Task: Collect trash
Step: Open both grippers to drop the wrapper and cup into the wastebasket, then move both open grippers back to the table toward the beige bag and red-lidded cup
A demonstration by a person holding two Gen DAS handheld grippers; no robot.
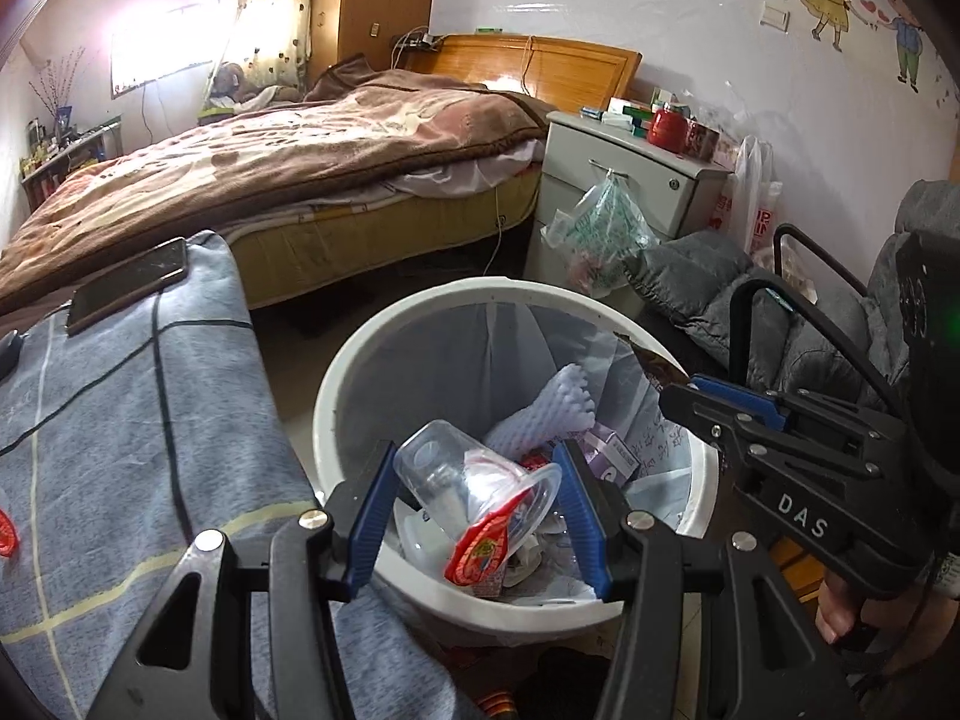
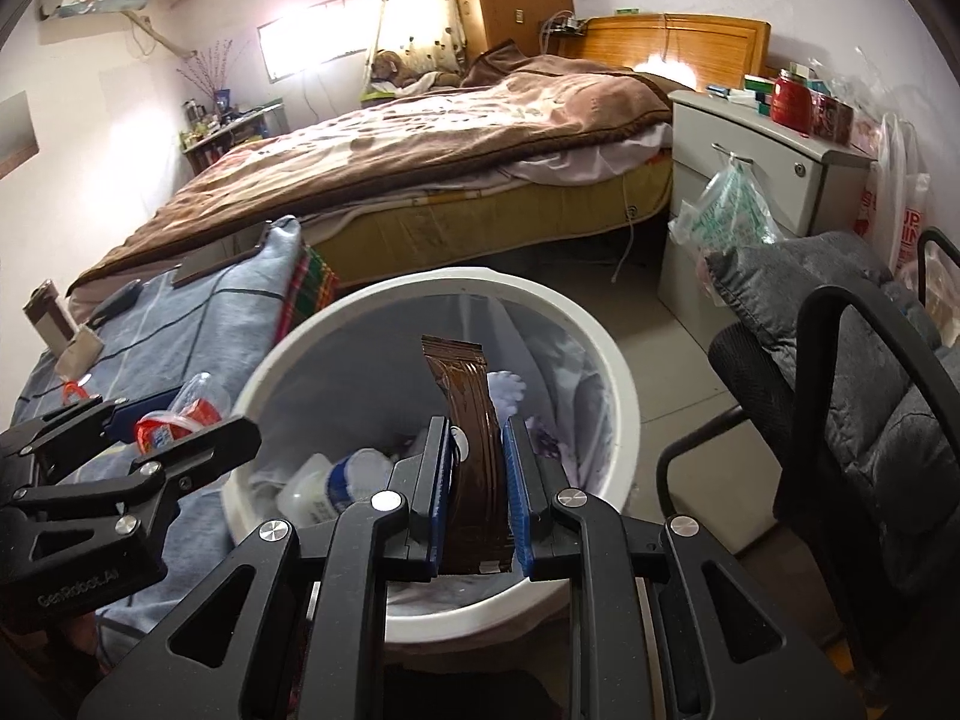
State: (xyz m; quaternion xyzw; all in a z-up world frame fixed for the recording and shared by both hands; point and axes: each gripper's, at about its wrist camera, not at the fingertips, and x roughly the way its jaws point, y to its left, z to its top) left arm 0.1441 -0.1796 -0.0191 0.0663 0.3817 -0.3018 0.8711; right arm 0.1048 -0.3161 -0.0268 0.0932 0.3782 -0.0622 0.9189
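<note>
Left wrist view looks down into a white trash bin (image 1: 327,396) lined with a pale bag, and the left gripper (image 1: 474,510) hangs right over its opening. Its blue fingers (image 1: 369,516) are clamped on a clear plastic cup (image 1: 474,480) whose red foil lid is peeled back and dangles toward 6 o'clock. The cup lies on its side between the fingers, long axis running from 10 o'clock to 4 o'clock, with the bin's contents directly beneath: white foam, a small purple box, crumpled plastic.

At 3 o'clock in the same view the right gripper (image 1: 672,381) reaches in over the bin's rim, pinching a brown wrapper (image 1: 651,363) whose tip pokes toward 10 o'clock.

From the right wrist camera, the right gripper (image 2: 477,498) has its fingers (image 2: 519,498) closed on that brown wrapper (image 2: 468,420), a long flat strip standing up toward 12 o'clock, its upper end above the middle of the trash bin (image 2: 600,354). The left gripper (image 2: 141,426) sits at 9 o'clock with the plastic cup (image 2: 180,411) showing at its tips, over the bin's near-left rim.

Both pieces seem poised above the opening, so the drop turns on plain vertical alignment. The wrapper looks more centred; the cup appears closer to the rim beside the blue checked bedding (image 1: 120,420) and may want a nudge inward before release.
</note>
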